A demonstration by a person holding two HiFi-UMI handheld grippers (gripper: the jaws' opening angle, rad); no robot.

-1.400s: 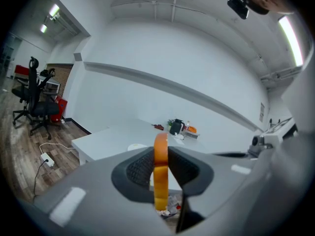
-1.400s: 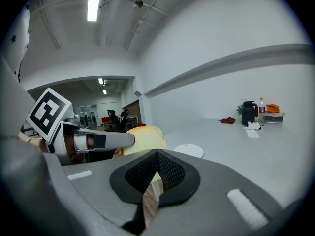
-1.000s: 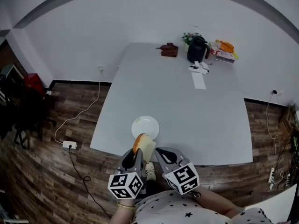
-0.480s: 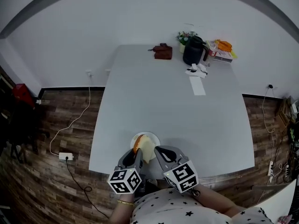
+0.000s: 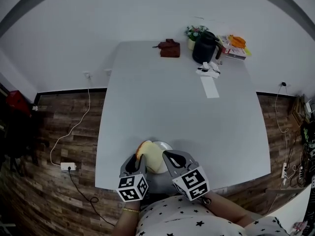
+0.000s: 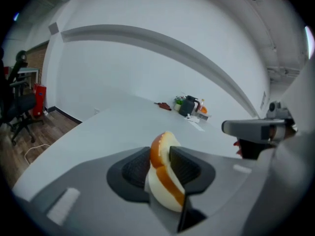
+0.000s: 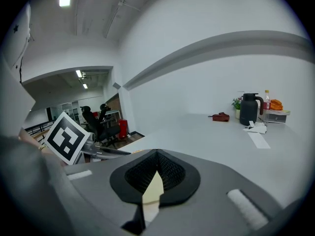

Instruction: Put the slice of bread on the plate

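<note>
A slice of bread [image 6: 165,181], pale with an orange-brown crust, stands on edge between the pads of my left gripper [image 6: 160,150]. The jaws are opening while both pads still touch the slice. In the head view the bread [image 5: 151,156] hangs over the near half of the white plate [image 5: 163,145], which sits close to the table's front edge. There my left gripper [image 5: 141,159] is at the plate's left and my right gripper [image 5: 169,158] just to its right. My right gripper [image 7: 156,154] has its pads together and holds nothing.
The white table [image 5: 177,107] carries a black kettle [image 5: 204,48], a small plant [image 5: 193,33], a brown object [image 5: 169,48], a paper strip [image 5: 209,87] and orange items [image 5: 236,45] at its far end. A cable and power strip [image 5: 68,166] lie on the wooden floor at the left.
Both grippers moved forward and lower with the bread. The slice, which hung short of the plate, now covers the plate's near part.
</note>
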